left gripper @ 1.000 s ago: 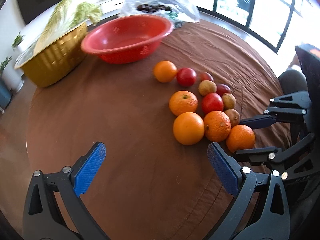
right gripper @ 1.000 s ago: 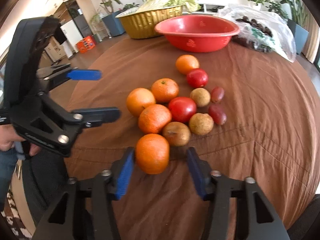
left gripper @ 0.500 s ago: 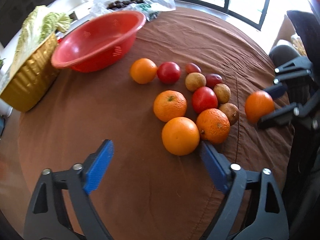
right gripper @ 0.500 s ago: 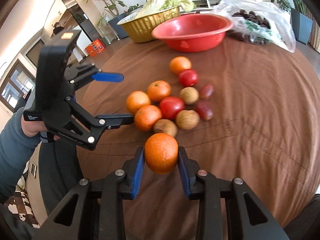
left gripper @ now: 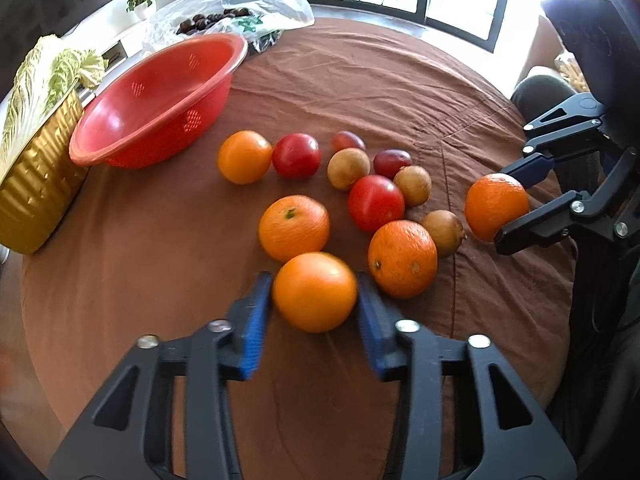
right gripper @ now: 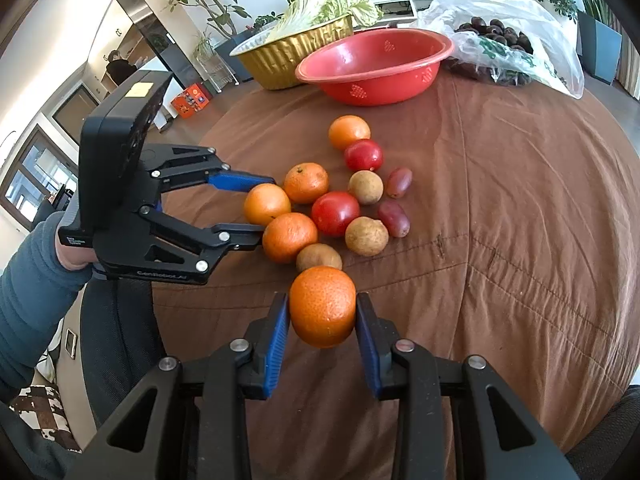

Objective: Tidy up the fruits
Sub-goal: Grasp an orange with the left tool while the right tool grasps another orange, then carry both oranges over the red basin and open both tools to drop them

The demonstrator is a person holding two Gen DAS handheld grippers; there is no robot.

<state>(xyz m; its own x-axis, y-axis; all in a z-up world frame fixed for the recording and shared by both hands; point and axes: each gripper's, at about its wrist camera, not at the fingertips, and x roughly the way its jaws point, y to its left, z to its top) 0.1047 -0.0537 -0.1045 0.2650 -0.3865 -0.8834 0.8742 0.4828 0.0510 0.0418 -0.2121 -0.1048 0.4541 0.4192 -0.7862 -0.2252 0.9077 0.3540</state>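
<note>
Oranges, red tomatoes, brown round fruits and small dark red fruits lie in a cluster on the brown tablecloth (left gripper: 360, 80). My left gripper (left gripper: 314, 306) has its blue pads against a smooth orange (left gripper: 315, 291) at the near edge of the cluster; that gripper (right gripper: 260, 210) and that orange (right gripper: 267, 204) also show in the right wrist view. My right gripper (right gripper: 322, 322) is shut on a rough-skinned orange (right gripper: 322, 306) and holds it above the cloth; the same orange (left gripper: 496, 206) shows in the left wrist view. An empty red bowl (left gripper: 160, 100) stands behind the fruit.
A gold foil tray (left gripper: 36, 184) with a cabbage (right gripper: 328, 0) stands left of the red bowl. A clear plastic bag of dark chestnuts (right gripper: 504, 40) lies at the back right. A person's sleeve (right gripper: 32, 280) holds the left gripper. The table edge curves close in front.
My right gripper closed on the rough orange and lifted it off the cloth. My left gripper moved forward and closed its pads around the smooth orange.
</note>
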